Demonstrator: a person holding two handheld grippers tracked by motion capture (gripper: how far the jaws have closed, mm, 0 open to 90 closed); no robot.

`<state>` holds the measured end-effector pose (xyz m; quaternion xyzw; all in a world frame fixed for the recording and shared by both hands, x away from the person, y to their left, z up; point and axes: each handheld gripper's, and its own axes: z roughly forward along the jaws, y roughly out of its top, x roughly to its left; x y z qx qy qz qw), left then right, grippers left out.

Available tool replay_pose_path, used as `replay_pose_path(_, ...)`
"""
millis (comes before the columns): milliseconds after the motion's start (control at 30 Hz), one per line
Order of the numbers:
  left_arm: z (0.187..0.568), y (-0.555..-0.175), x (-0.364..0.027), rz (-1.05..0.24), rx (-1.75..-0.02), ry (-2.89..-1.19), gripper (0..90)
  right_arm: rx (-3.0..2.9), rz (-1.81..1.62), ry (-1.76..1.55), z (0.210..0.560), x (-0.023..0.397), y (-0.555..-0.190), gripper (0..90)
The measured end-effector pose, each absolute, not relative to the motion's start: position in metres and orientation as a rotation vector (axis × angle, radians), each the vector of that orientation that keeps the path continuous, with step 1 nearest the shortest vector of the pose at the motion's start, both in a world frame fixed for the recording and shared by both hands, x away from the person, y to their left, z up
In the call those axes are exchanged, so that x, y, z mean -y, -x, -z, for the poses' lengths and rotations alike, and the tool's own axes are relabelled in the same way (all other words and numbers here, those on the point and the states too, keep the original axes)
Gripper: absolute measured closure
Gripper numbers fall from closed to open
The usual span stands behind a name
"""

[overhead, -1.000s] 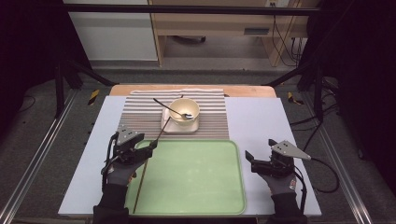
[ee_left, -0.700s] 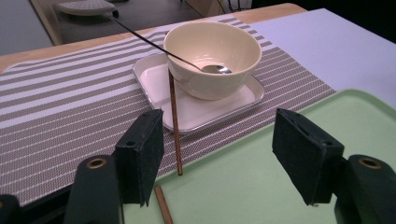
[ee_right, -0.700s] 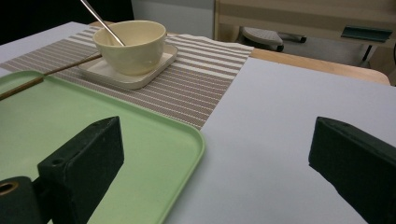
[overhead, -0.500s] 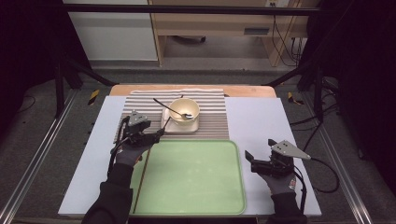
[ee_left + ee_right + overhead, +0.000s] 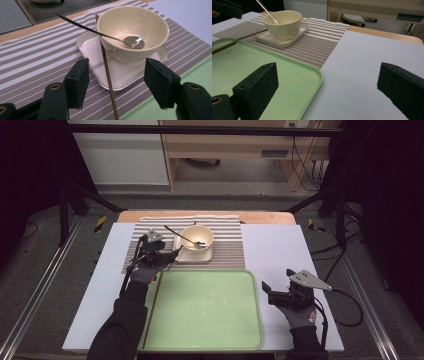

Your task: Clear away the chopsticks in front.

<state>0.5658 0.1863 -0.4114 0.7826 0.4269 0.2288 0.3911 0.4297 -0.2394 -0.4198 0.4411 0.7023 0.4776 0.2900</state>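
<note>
I am reaching my left gripper (image 5: 116, 82) toward the chopstick (image 5: 106, 63). It leans on the little plate (image 5: 120, 72) under the bowl (image 5: 132, 30), at 12 o'clock from the tray (image 5: 205, 310). My fingers have just been closing a little and stand wide, one each side of the stick, not touching. Next I go lower, then pinch. My right gripper (image 5: 280, 292) waits at 3 o'clock, fingers wide, empty.

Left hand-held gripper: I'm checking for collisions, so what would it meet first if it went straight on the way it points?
Probably the brown chopstick lying between the open jaws of the left hand-held gripper, then the square plate under the bowl; depth is unclear.
</note>
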Motion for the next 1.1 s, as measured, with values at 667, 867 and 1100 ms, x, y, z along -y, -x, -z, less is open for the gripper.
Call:
replay_pose_path(667,0.451,-0.605,-0.170,-0.576,-1.138,-2.111,63.4,-1.880,-1.280,-1.180,0.420,0.238,-0.430,3.9)
replay_pose_path(867,0.456,-0.610,-0.169,-0.567,-1.137,-2.128,69.5,-1.879,-1.277,-1.179,0.420,0.239,-0.431,3.9)
replay_pose_path(1100,0.455,-0.616,-0.163,-0.565,-1.152,-2.120,78.0,-1.879,-1.280,-1.181,0.420,0.239,-0.430,3.9)
